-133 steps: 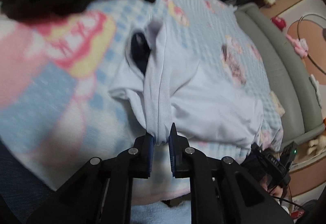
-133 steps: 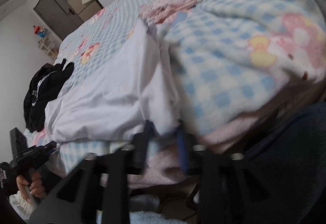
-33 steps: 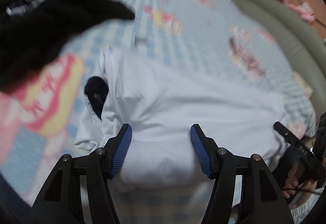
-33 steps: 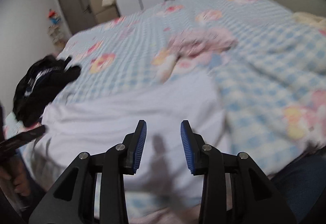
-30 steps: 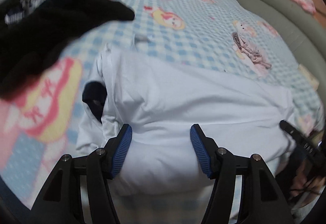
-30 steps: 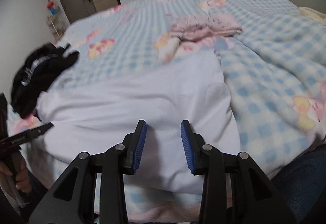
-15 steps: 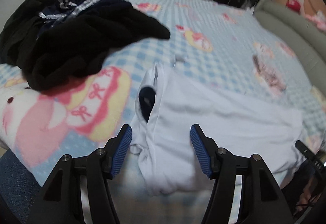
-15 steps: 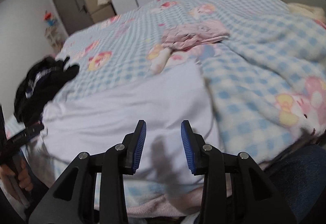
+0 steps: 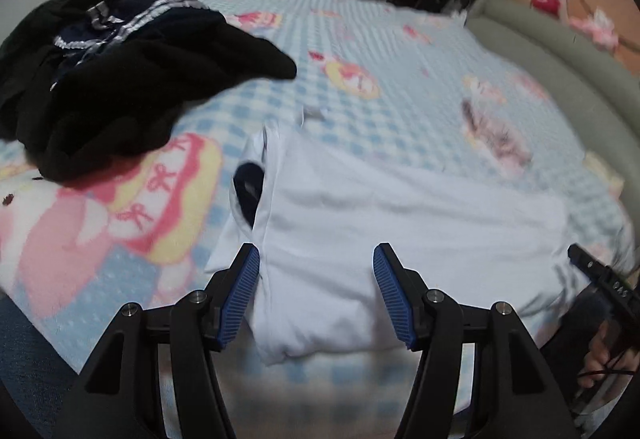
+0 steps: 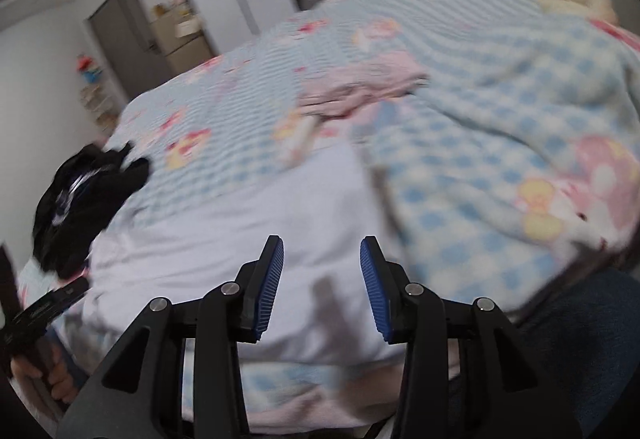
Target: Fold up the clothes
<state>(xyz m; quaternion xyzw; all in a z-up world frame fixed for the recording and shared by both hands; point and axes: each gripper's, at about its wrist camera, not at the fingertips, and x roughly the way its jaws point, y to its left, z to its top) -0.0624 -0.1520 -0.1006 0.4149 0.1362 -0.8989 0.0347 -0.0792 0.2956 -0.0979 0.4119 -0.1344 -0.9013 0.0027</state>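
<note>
Black clothes pile (image 9: 120,79) far left on bed (image 9: 360,39), heaped on blue-checked cartoon blanket (image 9: 100,231), apart from white garment. White garment (image 9: 400,223) spread flat mid-bed near front edge, dark patch (image 9: 246,191) showing at its left opening. Left gripper (image 9: 316,295) open wide, blue pads empty, hovering over garment's near-left corner; contact with cloth unclear. Right gripper tip (image 9: 600,275) visible far right at garment's edge. Pink crumpled item (image 9: 496,135) farther back right on blanket, apart from garment.

Right wrist view, blurred: black pile (image 10: 80,199) left, white garment (image 10: 240,247) centre, right gripper (image 10: 322,283) open with nothing between pads, above garment's near edge. Pink item (image 10: 360,91) behind; bunched checked blanket (image 10: 520,159) rising just right of garment.
</note>
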